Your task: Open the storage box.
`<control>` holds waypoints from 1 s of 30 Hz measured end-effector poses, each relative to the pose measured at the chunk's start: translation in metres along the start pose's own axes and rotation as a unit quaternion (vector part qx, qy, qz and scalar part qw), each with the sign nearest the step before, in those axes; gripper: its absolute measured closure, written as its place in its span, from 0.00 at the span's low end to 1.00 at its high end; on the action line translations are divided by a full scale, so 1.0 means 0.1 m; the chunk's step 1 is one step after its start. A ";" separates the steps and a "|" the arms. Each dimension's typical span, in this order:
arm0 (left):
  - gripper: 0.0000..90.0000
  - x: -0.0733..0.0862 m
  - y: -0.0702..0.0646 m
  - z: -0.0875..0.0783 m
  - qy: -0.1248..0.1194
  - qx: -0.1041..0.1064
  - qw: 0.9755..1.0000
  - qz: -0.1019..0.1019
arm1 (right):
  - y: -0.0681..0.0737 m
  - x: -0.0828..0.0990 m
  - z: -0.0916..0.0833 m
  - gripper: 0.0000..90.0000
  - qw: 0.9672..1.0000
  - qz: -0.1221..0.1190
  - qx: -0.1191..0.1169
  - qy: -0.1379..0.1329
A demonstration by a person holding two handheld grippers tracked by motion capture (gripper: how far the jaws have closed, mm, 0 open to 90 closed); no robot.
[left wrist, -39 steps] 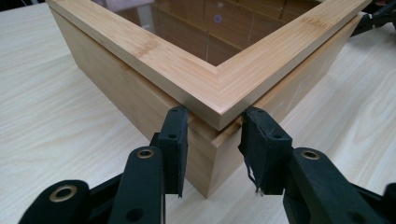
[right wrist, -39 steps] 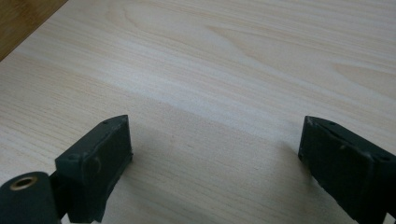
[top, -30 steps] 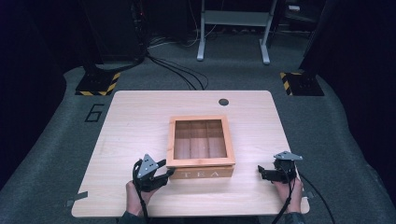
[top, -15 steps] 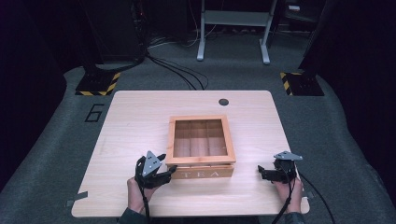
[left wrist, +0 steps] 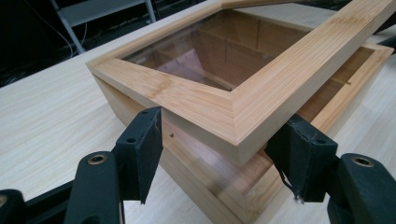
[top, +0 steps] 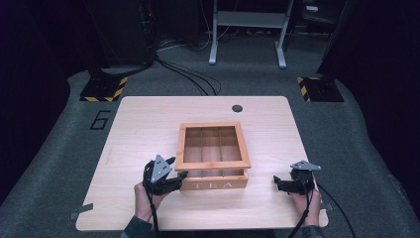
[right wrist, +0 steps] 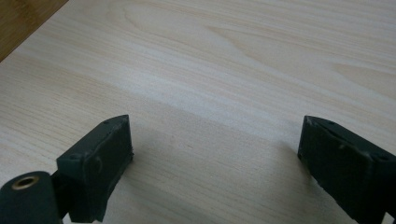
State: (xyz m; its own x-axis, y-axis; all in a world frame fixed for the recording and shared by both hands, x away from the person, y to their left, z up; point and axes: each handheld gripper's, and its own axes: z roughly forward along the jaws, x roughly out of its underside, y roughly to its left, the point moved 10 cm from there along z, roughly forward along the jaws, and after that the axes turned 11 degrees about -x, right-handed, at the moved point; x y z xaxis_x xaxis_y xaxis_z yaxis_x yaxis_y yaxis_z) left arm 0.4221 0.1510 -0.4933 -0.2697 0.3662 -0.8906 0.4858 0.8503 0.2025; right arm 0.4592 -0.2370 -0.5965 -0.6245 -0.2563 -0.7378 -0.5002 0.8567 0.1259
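A wooden tea box (top: 214, 184) marked TEA sits mid-table, its glass-windowed lid (top: 213, 163) lifted a little off the base at the front. My left gripper (top: 177, 167) is at the box's front left corner. In the left gripper view the lid's corner (left wrist: 233, 116) lies between the jaws of my left gripper (left wrist: 219, 154). Those jaws have just been opening, and the pads (left wrist: 140, 144) stand slightly off the wood. To the right of the box, my right gripper (top: 277, 182) rests open over bare tabletop, with nothing between the fingers of the right gripper (right wrist: 215, 154).
The light wooden table (top: 148, 124) has a dark round grommet (top: 237, 108) near its far edge. Grey floor surrounds it, with cables (top: 188, 74), a metal stand (top: 247, 29) and striped bases (top: 104, 89) behind.
The left gripper's jaws have spread wider around the lid's corner, and it has shifted slightly toward the box. The right gripper has stayed put.
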 end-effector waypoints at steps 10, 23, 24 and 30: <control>0.40 -0.19 0.08 0.01 -0.021 -0.005 1.000 0.013 | 0.00 0.00 0.00 0.11 1.000 0.001 0.001 0.001; 0.47 -0.40 0.16 0.03 -0.043 -0.036 0.998 0.041 | 0.00 0.00 0.00 0.11 1.000 0.001 0.001 0.001; 0.47 -0.41 0.16 0.03 -0.043 -0.036 0.998 0.042 | 0.00 0.00 0.00 0.11 1.000 0.001 0.001 0.001; 0.49 -0.47 0.19 0.03 -0.046 -0.040 0.997 0.046 | 0.00 0.00 0.00 0.11 1.000 0.004 0.001 0.001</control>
State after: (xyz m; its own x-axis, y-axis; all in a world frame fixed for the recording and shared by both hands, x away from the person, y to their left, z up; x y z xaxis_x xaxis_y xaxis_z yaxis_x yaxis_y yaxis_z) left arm 0.4465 0.1489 -0.4484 -0.1480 0.4108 -0.8996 0.4367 0.8433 0.3132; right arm 0.4587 -0.2370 -0.5965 -0.6294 -0.2507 -0.7356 -0.4947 0.8592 0.1305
